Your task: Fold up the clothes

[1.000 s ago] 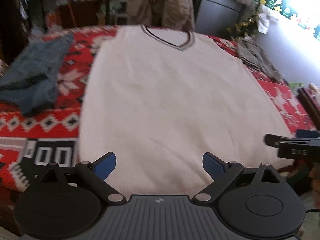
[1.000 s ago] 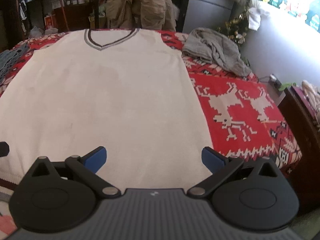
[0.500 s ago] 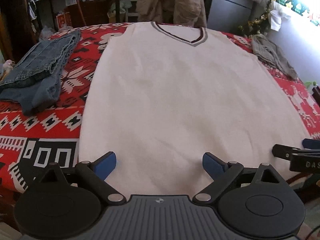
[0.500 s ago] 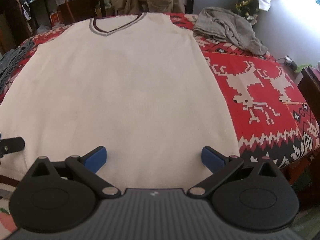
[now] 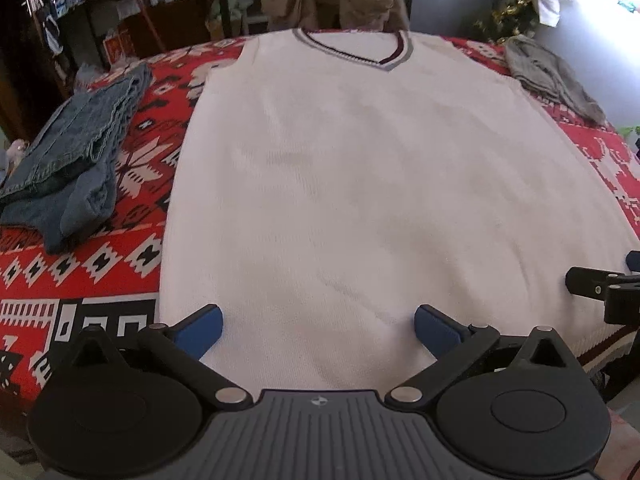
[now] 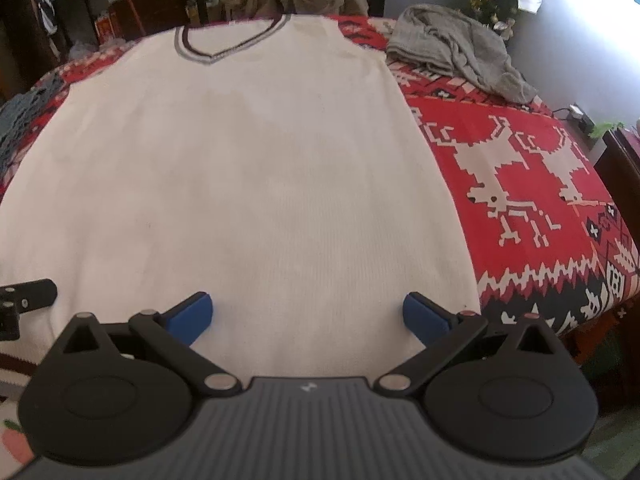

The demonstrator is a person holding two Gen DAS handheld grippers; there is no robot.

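Blanket (image 6: pixel 532 184): red knit-look pattern, white reindeer on the right side, snowflakes and diamonds on the left, covering the whole surface.
Vest (image 5: pixel 360 184): white sleeveless V-neck, spread flat face up across the middle of the blanket, collar at the far end, hem at the near edge right under both tools.
Jeans (image 5: pixel 72 160): rumpled blue denim, lying just left of the vest.
Grey top (image 6: pixel 456 48): crumpled at the far right corner, apart from the vest.
Left gripper (image 5: pixel 318 330): hovering over the hem's left part, jaws opening, blue pads spread wide, only flat fabric below, nothing pinched.
Right gripper (image 6: pixel 307 316): over the hem's right part, pads spread wide too, gripping nothing.
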